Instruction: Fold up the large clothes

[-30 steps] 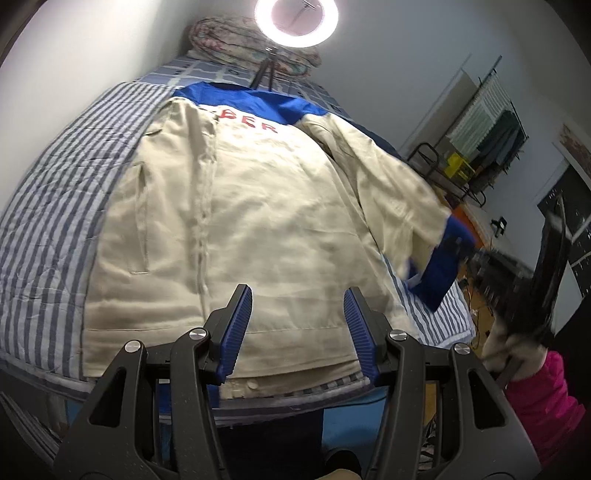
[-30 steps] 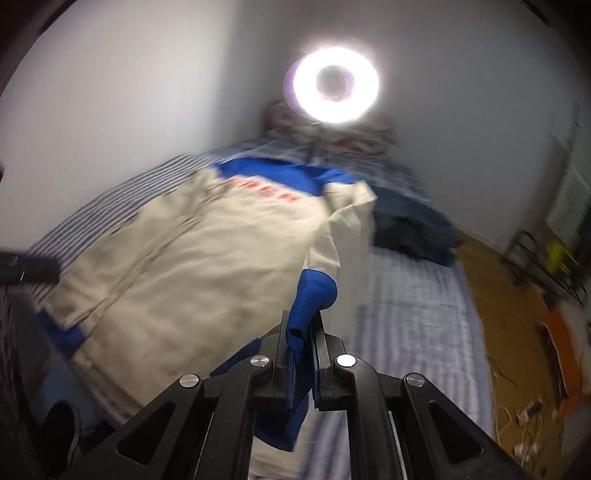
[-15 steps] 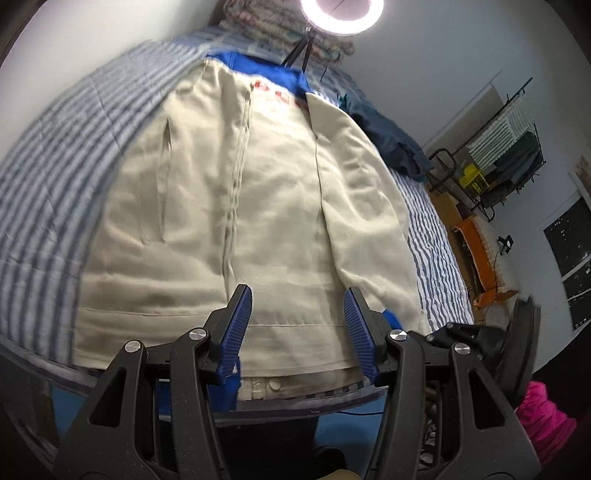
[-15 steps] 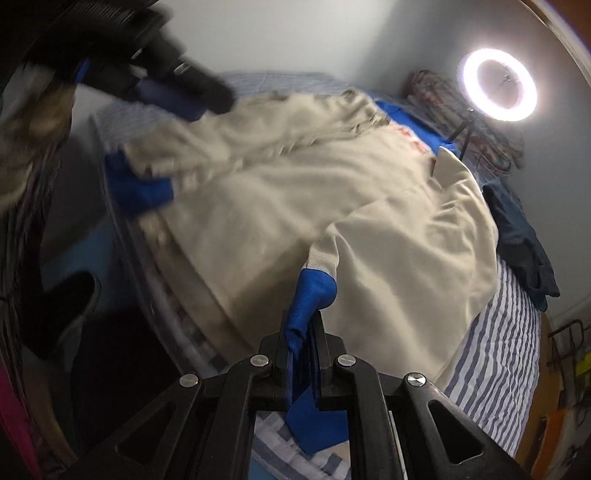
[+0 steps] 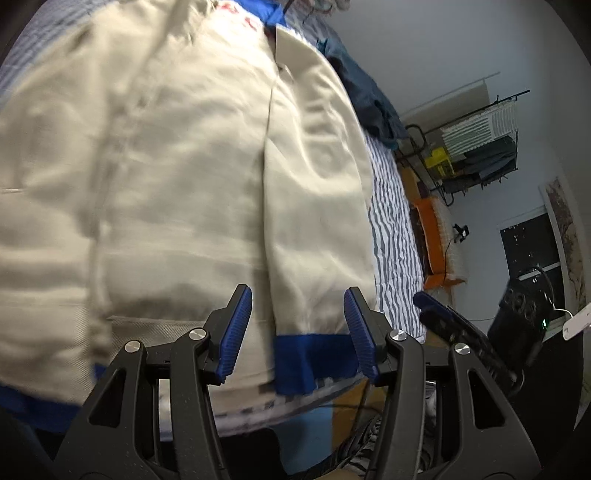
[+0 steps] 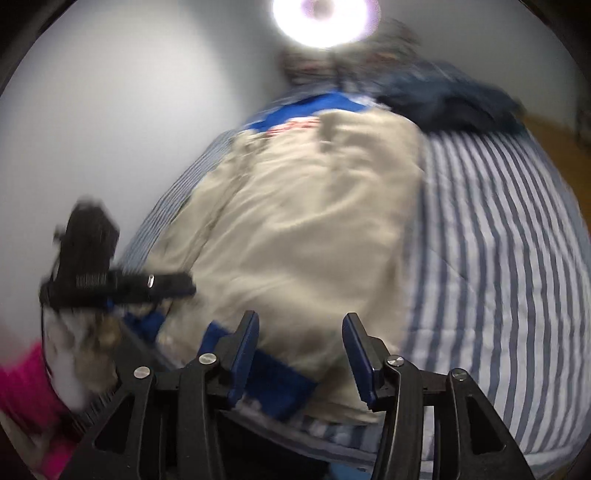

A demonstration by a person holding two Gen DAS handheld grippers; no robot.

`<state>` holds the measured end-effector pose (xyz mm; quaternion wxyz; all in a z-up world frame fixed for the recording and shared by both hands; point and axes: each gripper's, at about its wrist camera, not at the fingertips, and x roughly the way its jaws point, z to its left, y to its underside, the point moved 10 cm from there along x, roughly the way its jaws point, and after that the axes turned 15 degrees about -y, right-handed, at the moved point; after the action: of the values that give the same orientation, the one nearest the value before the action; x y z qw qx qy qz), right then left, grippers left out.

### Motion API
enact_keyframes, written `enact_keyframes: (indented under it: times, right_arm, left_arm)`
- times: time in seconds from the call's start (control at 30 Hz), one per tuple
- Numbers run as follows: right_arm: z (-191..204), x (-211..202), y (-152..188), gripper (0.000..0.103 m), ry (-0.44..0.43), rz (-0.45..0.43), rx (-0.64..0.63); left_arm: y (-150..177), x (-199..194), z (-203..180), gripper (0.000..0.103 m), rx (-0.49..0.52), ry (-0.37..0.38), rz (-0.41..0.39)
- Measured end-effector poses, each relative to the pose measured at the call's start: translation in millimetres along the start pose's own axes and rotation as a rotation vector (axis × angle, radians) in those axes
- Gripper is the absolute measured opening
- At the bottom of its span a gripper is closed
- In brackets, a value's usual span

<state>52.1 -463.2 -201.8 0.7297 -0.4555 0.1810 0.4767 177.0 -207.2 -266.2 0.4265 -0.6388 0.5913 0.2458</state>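
A large cream jacket [image 5: 166,166] with blue collar and cuffs lies flat on the striped bed [image 5: 393,236]. Its right sleeve [image 5: 317,206] is folded in over the body, the blue cuff [image 5: 314,356] at the near hem. My left gripper [image 5: 297,328] is open and empty just above that cuff. My right gripper [image 6: 299,354] is open and empty over the near hem of the jacket [image 6: 303,229], with the blue cuff [image 6: 273,373] below it. The right gripper shows at the left wrist view's right edge [image 5: 443,321], and the left gripper shows blurred in the right wrist view [image 6: 110,280].
A dark blue garment [image 6: 450,99] lies at the bed's far right. A ring light [image 6: 321,18] stands at the head of the bed. A clothes rack [image 5: 476,147] and an orange object [image 5: 432,236] are on the floor to the right.
The right gripper carried the sleeve over the jacket's body, laid it down and opened, letting the blue cuff go. The left gripper moved closer, right toward the cuff.
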Motion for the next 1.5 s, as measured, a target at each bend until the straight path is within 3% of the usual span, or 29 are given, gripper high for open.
enact_keyframes:
  times: [0.07,0.13,0.17,0.2,0.23,0.3,0.33,0.37,0.4,0.47,0.57,0.67,0.73,0.83,0.87,0.97,1.0,1.07,1.13,1.17,1.2,1.33,1.43,1.5]
  right_arm:
    - [-23,5,-13,0.051,0.003,-0.025,0.072]
    - [-44,14,-28,0.051,-0.064,-0.055,0.182]
    - [-52,19,-34,0.051,-0.093,-0.065,0.226]
    - [-59,23,-40,0.051,-0.111,-0.08,0.26]
    - [-67,31,-47,0.051,-0.127,-0.098,0.295]
    - [-78,43,-57,0.05,-0.149,-0.109,0.331]
    - [-82,50,-60,0.05,-0.149,-0.108,0.34]
    - [-87,59,-63,0.039,-0.147,-0.102,0.348]
    - [-89,68,-66,0.02,-0.154,-0.091,0.357]
    - [-91,73,-72,0.004,-0.153,-0.088,0.349]
    - [-86,68,-86,0.001,-0.126,-0.117,0.299]
    - [-82,51,-108,0.001,-0.16,-0.182,0.279]
    - [-82,43,-112,0.001,-0.136,-0.188,0.251]
    - [-88,47,-100,0.026,-0.131,-0.138,0.288]
    - [-90,48,-95,0.039,-0.134,-0.123,0.308]
    - [-91,44,-73,0.04,-0.166,-0.082,0.349]
    - [-89,42,-66,0.04,-0.181,-0.066,0.355]
    - [-83,41,-51,0.039,-0.205,-0.03,0.355]
    - [-72,46,-37,0.031,-0.243,0.021,0.345]
    - [-67,49,-32,0.017,-0.256,0.043,0.337]
    - [-60,50,-29,0.005,-0.252,0.059,0.315]
    - [-46,32,-38,0.001,-0.254,0.004,0.27]
    - [-68,42,-23,0.001,-0.132,0.079,0.277]
    - [-75,53,-10,0.002,-0.1,0.126,0.286]
  left_arm:
    - [-2,15,-3,0.053,-0.002,-0.013,0.018]
    - [-1,26,-4,0.053,-0.006,-0.022,0.039]
    - [0,30,-3,0.044,-0.01,-0.023,0.044]
    - [1,35,-4,0.024,-0.012,-0.015,0.053]
    - [2,37,-5,0.016,-0.011,-0.009,0.06]
    - [3,40,-9,0.005,-0.002,-0.002,0.058]
    - [3,39,-11,0.004,0.007,0.0,0.049]
    - [5,38,-14,0.002,0.01,0.004,0.041]
    - [6,36,-15,0.001,0.006,0.011,0.037]
    - [11,30,-23,0.001,-0.002,0.044,0.03]
    - [23,33,-32,0.001,0.025,0.038,0.04]
    - [28,36,-36,0.001,0.015,0.052,0.057]
    - [26,34,-37,0.001,-0.014,0.082,0.056]
    - [21,33,-33,0.001,-0.04,0.067,0.044]
    - [22,33,-32,0.005,-0.043,0.075,0.054]
    - [28,37,-35,0.045,-0.041,0.091,0.081]
    - [29,37,-34,0.046,-0.037,0.088,0.078]
    - [35,40,-40,0.046,-0.011,0.09,0.091]
    - [40,46,-43,0.027,0.011,0.082,0.111]
    - [43,51,-45,0.01,0.027,0.067,0.126]
    - [45,54,-48,0.007,0.034,0.066,0.132]
    - [44,43,-68,0.005,-0.01,0.186,0.147]
    - [43,45,-68,0.005,0.073,0.075,0.108]
    - [48,56,-64,0.005,0.12,0.014,0.121]
